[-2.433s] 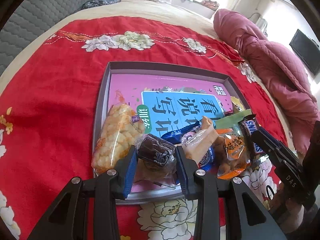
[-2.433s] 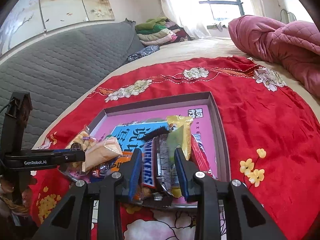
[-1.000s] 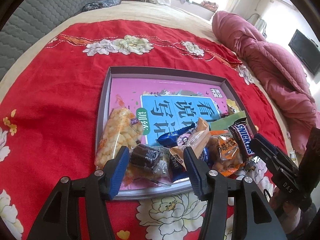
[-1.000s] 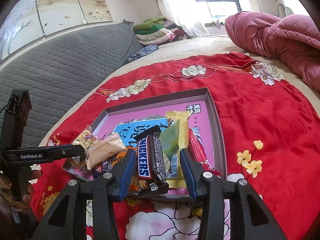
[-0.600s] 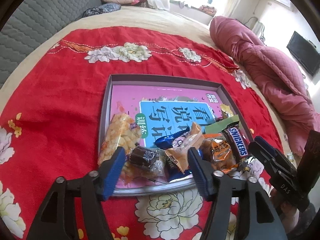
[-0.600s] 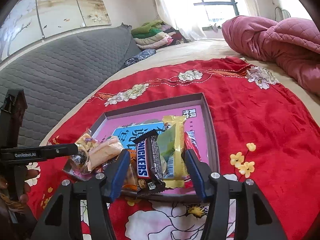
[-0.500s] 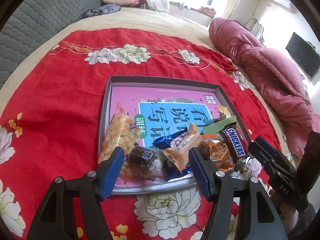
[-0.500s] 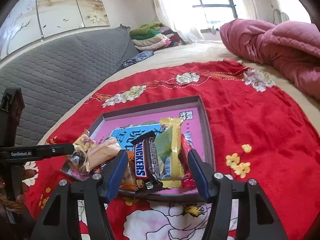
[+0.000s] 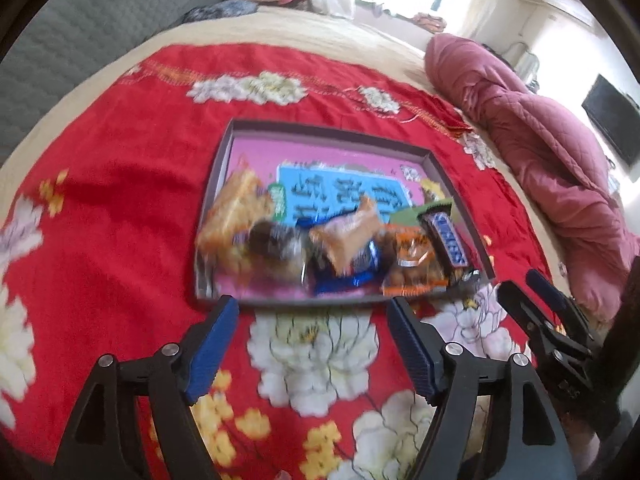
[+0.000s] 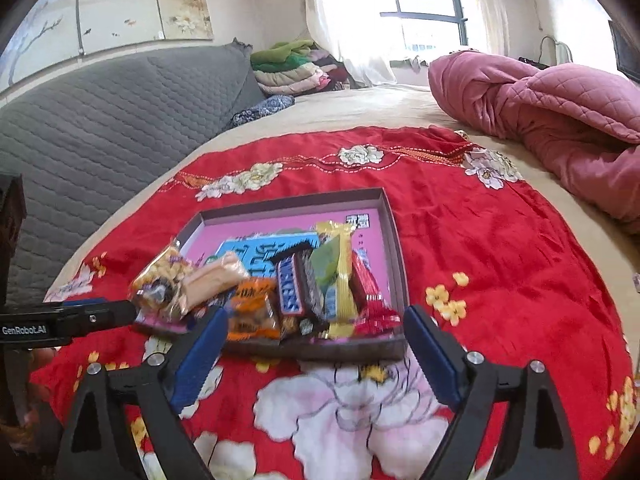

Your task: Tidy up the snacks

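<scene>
Both grippers, left gripper [image 9: 312, 320] and right gripper [image 10: 312, 332], are opening, empty; snacks [image 10: 296, 288] look light, crinkly, slippery (pinch mid-wrapper).

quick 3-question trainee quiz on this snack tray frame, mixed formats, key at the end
1. True or false: the Snickers bar lies inside the tray.
2. The right hand-held gripper has between its pads: A) the Snickers bar B) nothing C) the orange packet.
3. Fill in: the tray sits on a ____ floral cloth.

Key: 1 true; 2 B, its jaws are opening and it sits short of the tray's near wall; 3 red.
</scene>
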The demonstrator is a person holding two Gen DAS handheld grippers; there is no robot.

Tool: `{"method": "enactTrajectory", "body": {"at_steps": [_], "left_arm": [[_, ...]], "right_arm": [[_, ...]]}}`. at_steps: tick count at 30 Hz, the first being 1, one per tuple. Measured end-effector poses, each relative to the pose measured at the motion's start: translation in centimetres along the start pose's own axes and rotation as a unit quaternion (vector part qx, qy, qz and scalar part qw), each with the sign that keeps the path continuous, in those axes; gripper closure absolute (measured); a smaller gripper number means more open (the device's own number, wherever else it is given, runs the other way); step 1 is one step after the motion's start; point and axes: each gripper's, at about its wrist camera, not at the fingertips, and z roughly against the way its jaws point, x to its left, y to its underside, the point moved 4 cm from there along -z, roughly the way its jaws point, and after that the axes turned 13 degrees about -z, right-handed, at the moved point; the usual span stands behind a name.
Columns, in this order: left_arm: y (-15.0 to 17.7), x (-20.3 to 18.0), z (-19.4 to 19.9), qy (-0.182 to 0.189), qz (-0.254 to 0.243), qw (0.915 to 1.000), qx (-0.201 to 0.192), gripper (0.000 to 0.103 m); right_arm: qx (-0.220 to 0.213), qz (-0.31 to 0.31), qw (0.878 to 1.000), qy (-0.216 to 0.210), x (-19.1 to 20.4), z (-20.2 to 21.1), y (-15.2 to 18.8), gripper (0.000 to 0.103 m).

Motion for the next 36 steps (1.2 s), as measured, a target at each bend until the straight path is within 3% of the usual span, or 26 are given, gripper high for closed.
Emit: {"method": "enactTrajectory", "body": {"at_steps": [3, 10, 20, 36], "left_arm": [[1.7, -0.6, -0.1, -0.013, 0.008, 0.9997, 0.017, 0.025], [3.6, -3.2, -0.1, -0.025, -0.038, 0.9982, 0.039, 0.025], [3.6, -3.0, 0.2, -0.03, -0.03, 0.9984, 0.038, 0.025], [3.4, -2.7, 0.0, -0.032, -0.029, 0.9981, 0.044, 0.025]], "right_arm": [[0.008, 0.0, 1.0, 0.007, 0.0, 1.0, 0.8, 0.01], [0.032, -0.006, 0.999, 0.033, 0.0, 2.4, 2.6, 0.009], [0.033, 0.019, 0.998, 0.049, 0.8, 2.9, 3.7, 0.009], [0.032, 0.006, 0.997, 0.065, 0.2, 2.7, 3.6, 0.008]]}}
